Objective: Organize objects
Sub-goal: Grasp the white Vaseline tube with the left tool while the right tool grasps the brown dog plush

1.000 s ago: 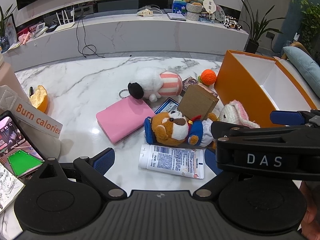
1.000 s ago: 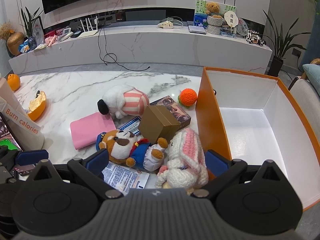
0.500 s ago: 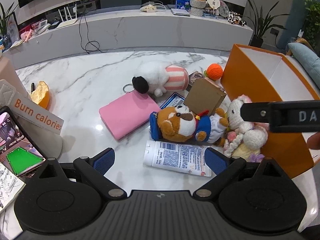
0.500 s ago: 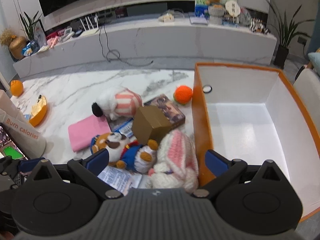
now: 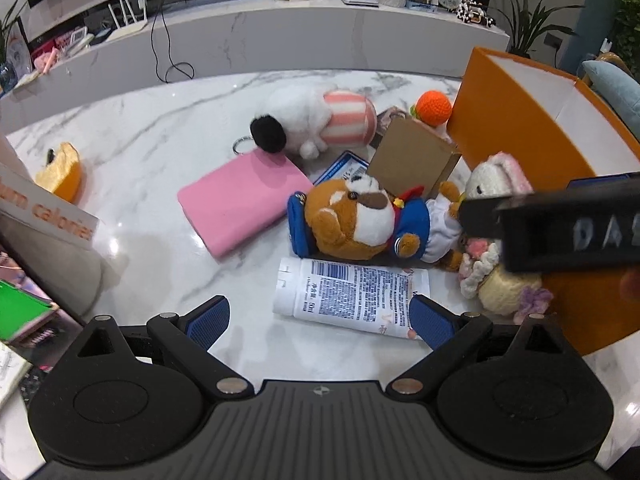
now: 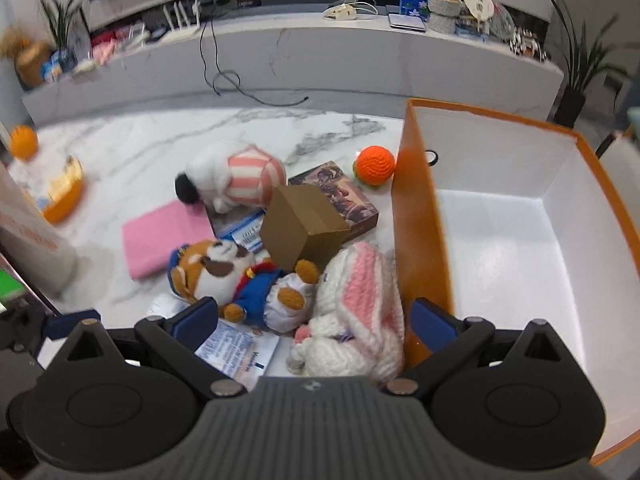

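My left gripper [image 5: 319, 320] is open low over the marble table, its fingers either side of a white printed tube [image 5: 352, 296]. Just beyond lies a brown bear plush in blue [image 5: 360, 220], a pink pouch [image 5: 244, 200], a cardboard box [image 5: 412, 160] and a white plush with pink stripes [image 5: 312, 124]. My right gripper [image 6: 314, 320] is open too, with a white and pink knitted bunny [image 6: 360, 304] lying between its fingers, against the wall of the orange box [image 6: 420, 220]. The box's white inside shows nothing in it. The right gripper's black body crosses the left wrist view, hiding part of the bunny [image 5: 500, 184].
An orange knitted ball [image 6: 374, 166] and a dark picture box [image 6: 340, 200] lie by the orange box's far corner. At the left stand a white "Burn calories" pack [image 5: 44, 216], a phone with a green screen [image 5: 20, 312] and an orange peel [image 5: 60, 172]. A long marble console runs behind.
The left gripper has come forward, closer to the tube and the bear. The right gripper's body has shifted to the right in the left view; it stays over the bunny, still open.
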